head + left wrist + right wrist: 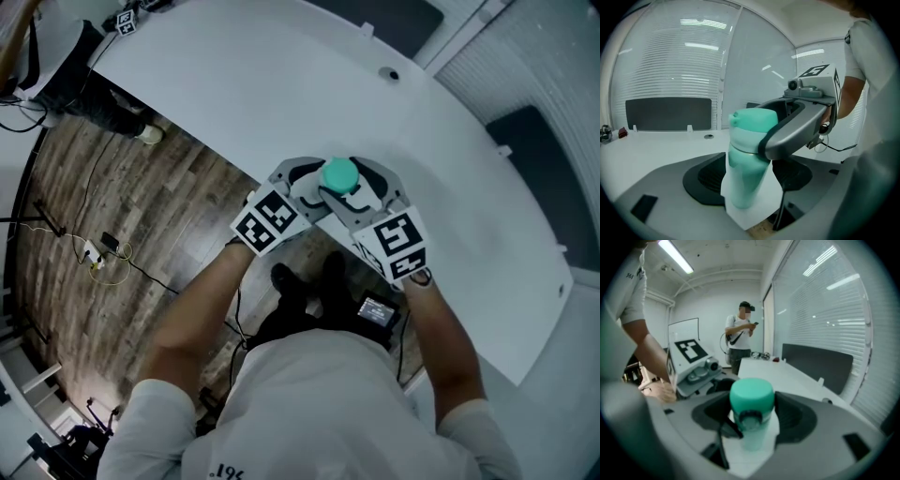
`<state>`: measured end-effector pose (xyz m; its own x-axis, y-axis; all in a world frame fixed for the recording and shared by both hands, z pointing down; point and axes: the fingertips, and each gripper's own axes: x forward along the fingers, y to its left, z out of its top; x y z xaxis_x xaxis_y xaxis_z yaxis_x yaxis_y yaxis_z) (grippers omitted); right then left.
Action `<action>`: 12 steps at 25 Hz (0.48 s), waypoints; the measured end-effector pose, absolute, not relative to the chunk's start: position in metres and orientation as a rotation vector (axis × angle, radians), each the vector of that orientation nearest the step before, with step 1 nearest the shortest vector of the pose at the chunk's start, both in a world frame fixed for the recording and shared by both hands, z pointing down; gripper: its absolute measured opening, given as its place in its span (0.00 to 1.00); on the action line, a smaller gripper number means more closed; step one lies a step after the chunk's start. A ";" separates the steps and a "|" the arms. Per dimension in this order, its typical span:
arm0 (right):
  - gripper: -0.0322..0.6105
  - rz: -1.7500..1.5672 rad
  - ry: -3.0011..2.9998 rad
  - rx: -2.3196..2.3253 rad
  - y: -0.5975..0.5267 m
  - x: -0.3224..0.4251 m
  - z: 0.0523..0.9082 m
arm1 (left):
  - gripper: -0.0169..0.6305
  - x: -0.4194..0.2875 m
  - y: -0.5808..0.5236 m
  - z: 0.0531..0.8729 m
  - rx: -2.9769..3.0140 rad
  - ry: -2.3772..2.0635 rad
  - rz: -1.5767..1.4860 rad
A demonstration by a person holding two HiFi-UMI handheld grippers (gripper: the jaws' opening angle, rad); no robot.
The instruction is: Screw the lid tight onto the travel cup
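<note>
Travel cup (745, 178), teal, upright at the table's (281, 84) near edge. Left gripper (747, 187) pinches its body; right gripper (751, 413) clamps the lid (751, 397). Forearms (202, 300) extended forward, converging.

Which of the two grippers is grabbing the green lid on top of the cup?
The right gripper: its jaws squeeze the rounded teal plastic lid, while the left gripper holds the teal travel cup lower down.
</note>
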<state>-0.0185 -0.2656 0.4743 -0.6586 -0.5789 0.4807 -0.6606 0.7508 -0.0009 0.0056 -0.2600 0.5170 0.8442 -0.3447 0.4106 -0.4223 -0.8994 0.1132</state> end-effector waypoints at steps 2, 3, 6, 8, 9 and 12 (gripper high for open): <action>0.53 0.246 -2.484 0.964 -0.266 -0.020 0.474 | 0.52 0.007 -0.261 0.518 2.795 -0.645 0.532; 0.53 0.249 -2.475 0.986 -0.266 -0.021 0.474 | 0.52 0.007 -0.262 0.518 2.781 -0.680 0.508; 0.53 0.265 -2.434 1.076 -0.268 -0.018 0.476 | 0.52 0.009 -0.264 0.520 2.752 -0.771 0.474; 0.53 0.279 -2.408 1.142 -0.268 -0.015 0.477 | 0.52 0.010 -0.265 0.520 2.738 -0.824 0.464; 0.53 0.286 -2.396 1.172 -0.269 -0.013 0.477 | 0.52 0.011 -0.265 0.520 2.729 -0.855 0.460; 0.53 0.303 -2.376 1.227 -0.269 -0.012 0.476 | 0.52 0.010 -0.266 0.519 2.694 -0.951 0.458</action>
